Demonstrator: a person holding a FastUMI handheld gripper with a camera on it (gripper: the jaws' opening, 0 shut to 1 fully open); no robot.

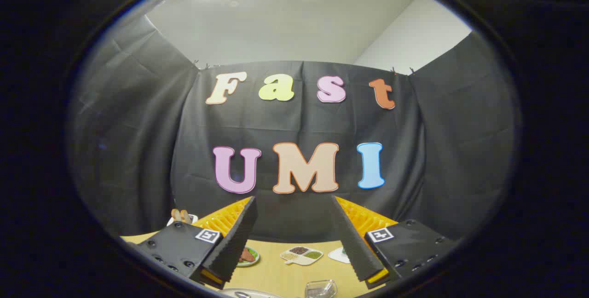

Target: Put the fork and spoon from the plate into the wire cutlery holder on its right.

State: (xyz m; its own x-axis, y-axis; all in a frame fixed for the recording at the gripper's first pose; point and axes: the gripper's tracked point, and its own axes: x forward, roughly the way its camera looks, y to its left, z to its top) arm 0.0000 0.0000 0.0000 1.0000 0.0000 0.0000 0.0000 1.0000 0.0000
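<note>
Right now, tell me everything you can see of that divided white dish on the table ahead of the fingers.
The divided white dish lies flat on the tan table, beyond the open gripper and in the gap between its fingers. It looks like glazed ceramic or plastic, rounded at the corners, split into compartments. One holds dark brown grains, one something green, one something pale. Nothing touches it; a small plate with brown food lies apart on one side, a white plate on the other.
</note>
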